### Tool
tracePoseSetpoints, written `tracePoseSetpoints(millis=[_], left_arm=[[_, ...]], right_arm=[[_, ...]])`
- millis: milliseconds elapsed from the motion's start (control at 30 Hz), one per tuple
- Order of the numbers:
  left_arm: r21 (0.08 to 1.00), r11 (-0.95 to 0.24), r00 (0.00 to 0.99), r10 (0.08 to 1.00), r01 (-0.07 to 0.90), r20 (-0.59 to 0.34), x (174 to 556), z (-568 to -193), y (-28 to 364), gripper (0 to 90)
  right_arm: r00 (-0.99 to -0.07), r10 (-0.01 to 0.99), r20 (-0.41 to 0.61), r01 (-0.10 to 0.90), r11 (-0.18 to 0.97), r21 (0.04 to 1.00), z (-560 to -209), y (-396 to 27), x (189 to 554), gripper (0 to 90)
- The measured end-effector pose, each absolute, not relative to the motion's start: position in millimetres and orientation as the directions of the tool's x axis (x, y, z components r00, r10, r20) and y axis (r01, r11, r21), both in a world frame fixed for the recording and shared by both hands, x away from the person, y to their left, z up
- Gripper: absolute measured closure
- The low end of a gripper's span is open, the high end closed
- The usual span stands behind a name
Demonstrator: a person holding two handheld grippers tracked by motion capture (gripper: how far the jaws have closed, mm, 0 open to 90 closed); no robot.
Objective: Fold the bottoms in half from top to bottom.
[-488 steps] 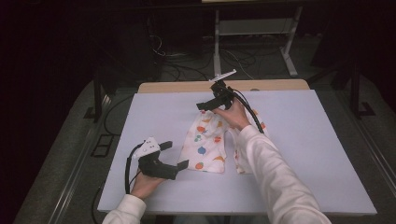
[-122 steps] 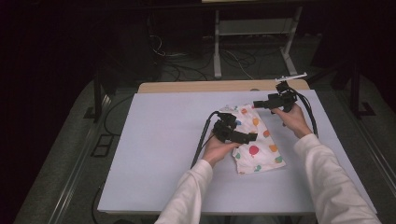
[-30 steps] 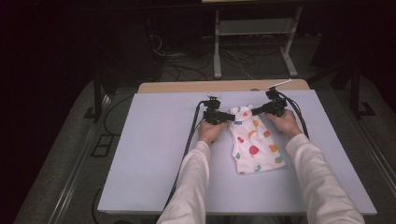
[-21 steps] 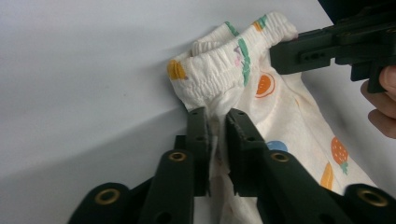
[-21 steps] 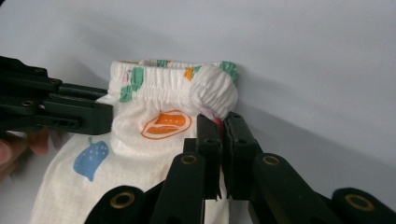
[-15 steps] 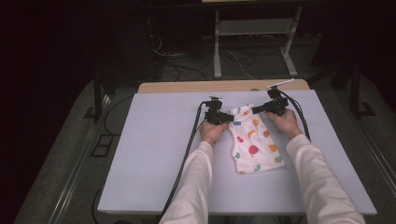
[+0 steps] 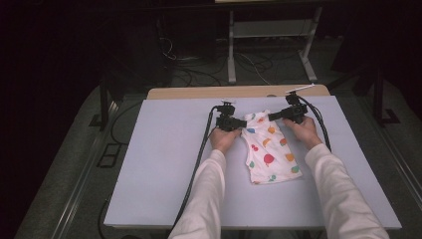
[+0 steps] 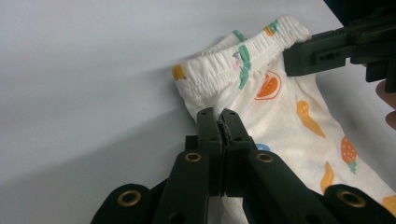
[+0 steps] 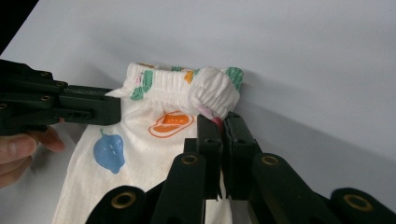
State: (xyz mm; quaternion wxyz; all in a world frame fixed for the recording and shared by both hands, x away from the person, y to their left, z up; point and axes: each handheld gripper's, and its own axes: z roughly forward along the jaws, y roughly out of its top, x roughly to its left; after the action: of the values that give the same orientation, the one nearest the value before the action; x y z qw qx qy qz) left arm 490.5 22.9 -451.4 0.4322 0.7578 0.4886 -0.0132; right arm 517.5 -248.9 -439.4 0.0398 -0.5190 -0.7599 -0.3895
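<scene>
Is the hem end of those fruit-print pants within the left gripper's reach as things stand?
Probably not right away: the left gripper is shut on the waistband corner of the pants. The hem lies uncovered near the person's side, but the gripper would need to let go first.

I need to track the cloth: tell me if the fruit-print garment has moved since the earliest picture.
Yes. The fruit-print garment now lies farther toward the table's right edge than it did then, still at about mid-depth.

white long sleeves (image 7: pixel 214 191) are worn. black two-jaw left gripper (image 8: pixel 219 122) and right gripper (image 9: pixel 223 125), brass-ringed pivots, black cables trailed.
</scene>
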Motion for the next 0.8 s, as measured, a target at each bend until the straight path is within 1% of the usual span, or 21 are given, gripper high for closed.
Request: tracePoseSetpoints(millis=[533,633,733,800], left_arm=[[0.685,-0.186,0.571,0.722,0.704,-0.391,488.5,-438.2,27.1,87.3],[0.693,-0.203,0.585,0.720,0.692,-0.373,488.7,-434.8,26.9,87.4],[0.700,-0.245,0.611,0.717,0.671,-0.335,489.4,-430.6,26.1,87.4],[0.706,-0.244,0.616,0.714,0.665,-0.334,489.8,-427.5,26.0,87.4]], right_arm=[[-0.466,0.752,0.466,0.807,0.145,0.573,-436.6,-248.0,512.0,85.5],[-0.469,0.750,0.466,0.801,0.140,0.582,-434.6,-248.0,510.3,85.5],[-0.469,0.746,0.473,0.799,0.129,0.587,-431.6,-248.6,507.9,85.5],[-0.469,0.750,0.466,0.795,0.128,0.593,-428.9,-248.8,505.8,85.5]])
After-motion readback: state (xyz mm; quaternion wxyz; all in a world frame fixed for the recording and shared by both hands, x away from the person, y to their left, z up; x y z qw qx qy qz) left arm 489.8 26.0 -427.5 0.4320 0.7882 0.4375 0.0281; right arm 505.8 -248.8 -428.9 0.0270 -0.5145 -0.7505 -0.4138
